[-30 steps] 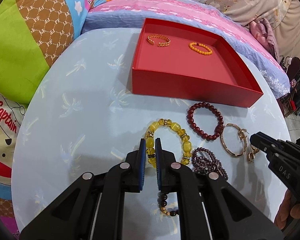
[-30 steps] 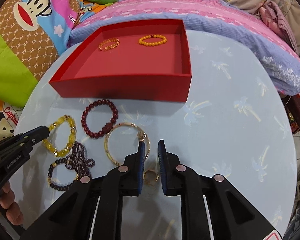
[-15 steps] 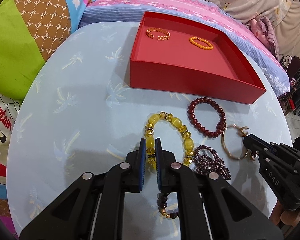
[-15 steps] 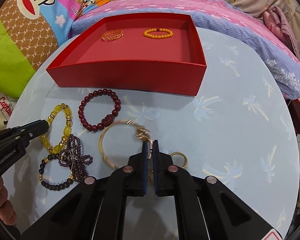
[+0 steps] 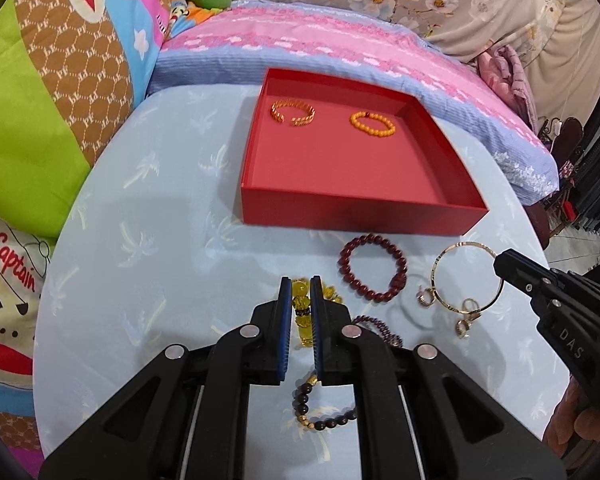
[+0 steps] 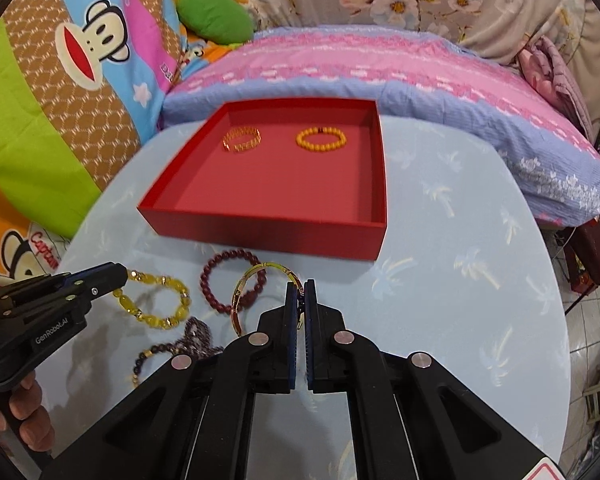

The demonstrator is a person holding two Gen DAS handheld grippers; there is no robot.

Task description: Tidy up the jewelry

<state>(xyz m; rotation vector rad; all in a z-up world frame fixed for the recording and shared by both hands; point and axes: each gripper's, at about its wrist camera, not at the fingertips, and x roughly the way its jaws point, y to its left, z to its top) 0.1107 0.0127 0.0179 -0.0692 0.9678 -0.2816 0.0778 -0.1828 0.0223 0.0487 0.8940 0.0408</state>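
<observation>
Right gripper (image 6: 299, 292): jaws pressed nearly together on the rim of a thin gold bangle (image 5: 466, 276), which hangs tilted up off the tablecloth (image 6: 440, 300), its ring facing partly toward the left camera, its clasp end with small charms (image 5: 466, 320) lowest. Left gripper (image 5: 301, 300): jaws narrowly parted, pinching the near side of a yellow bead bracelet (image 6: 154, 298), which lies flat with its loop stretched away from the fingers. Just right of that bracelet, a dark red bead bracelet (image 5: 374, 267) lies flat, round, close beside the bangle. Nearer the left gripper, a tangled purple bead strand (image 6: 198, 334) and a dark bead bracelet with gold spacers (image 5: 320, 412), partly hidden by the fingers. Beyond these, a shallow red tray (image 5: 356, 220), its near wall square to the grippers, holding at the far end a gold link cuff (image 5: 293, 113) and an orange bead bracelet (image 5: 372, 123), side by side and apart. Behind the round table, a pink and blue bed (image 6: 360, 76) and cartoon-print cushions (image 6: 60, 92).
</observation>
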